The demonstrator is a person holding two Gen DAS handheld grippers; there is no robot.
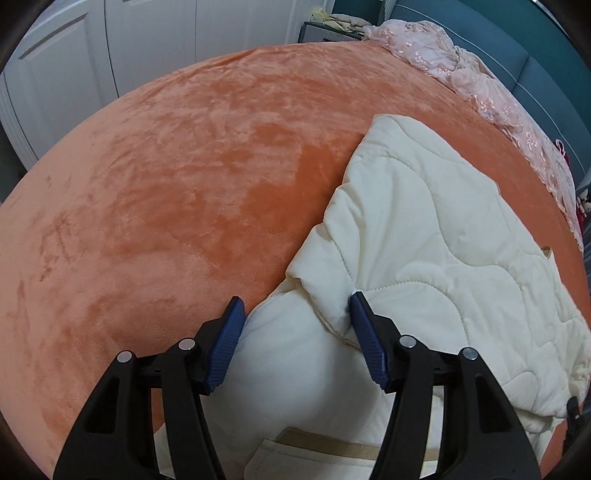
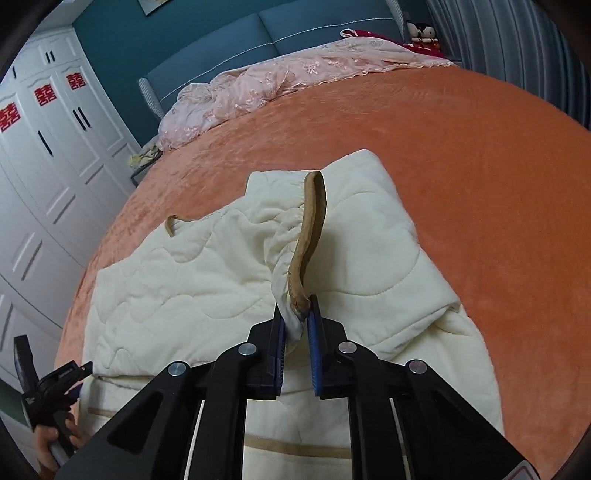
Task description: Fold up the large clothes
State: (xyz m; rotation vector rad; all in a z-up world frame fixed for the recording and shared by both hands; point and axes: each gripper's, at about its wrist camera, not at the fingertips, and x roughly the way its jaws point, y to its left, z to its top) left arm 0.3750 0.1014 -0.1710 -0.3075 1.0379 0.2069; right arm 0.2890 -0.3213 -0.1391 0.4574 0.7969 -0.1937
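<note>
- Low in the left wrist view, the left tool (image 1: pixel 295 314) is released, ribbed blue pads straddling a cream quilted jacket (image 1: pixel 424 229).
- Centrally, the jacket's wavy stitching lies on a plush orange bed (image 2: pixel 480 166).
- Lower centre, the right tool (image 2: pixel 295 314) is clenched on its tan-edged cuff (image 2: pixel 308 236).

orange bedspread (image 2: pixel 461 155) | teal headboard (image 2: pixel 280 29) | white wardrobe (image 2: pixel 48 147)

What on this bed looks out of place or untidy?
A pink lace cloth lies crumpled in a heap against the headboard, not spread flat. The cream jacket is merely mid-fold.
</note>
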